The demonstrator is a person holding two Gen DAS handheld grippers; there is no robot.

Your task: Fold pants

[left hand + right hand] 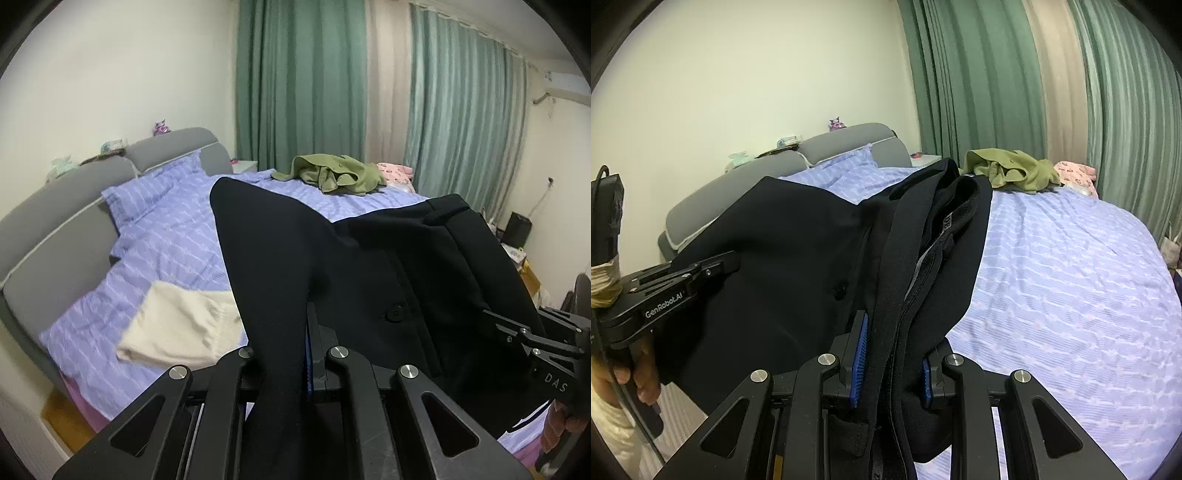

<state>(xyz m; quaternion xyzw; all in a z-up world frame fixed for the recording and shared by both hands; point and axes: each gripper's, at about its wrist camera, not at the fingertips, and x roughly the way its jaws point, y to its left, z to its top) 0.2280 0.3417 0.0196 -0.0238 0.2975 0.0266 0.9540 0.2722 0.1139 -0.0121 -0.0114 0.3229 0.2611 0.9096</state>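
Note:
Black pants (pixel 369 258) hang stretched between my two grippers above the bed. In the left wrist view my left gripper (pixel 295 354) is shut on one edge of the cloth, which drapes over its fingers and hides the left one. My right gripper (pixel 493 319) shows at the far right, clamped on the other side. In the right wrist view my right gripper (pixel 892 365) is shut on the bunched waistband of the pants (pixel 798 251), with a blue pad (pixel 860 350) pressing on each side. My left gripper (pixel 726 262) bites the cloth at the left.
The bed (pixel 177 229) has a lilac striped cover (pixel 1071 277) and a grey headboard (pixel 55 240). On it lie a folded cream garment (pixel 177 328), a crumpled green garment (pixel 332 173) and a pink one (pixel 395 171). Green curtains (pixel 295 74) hang behind. A hand (pixel 628 376) holds the left gripper.

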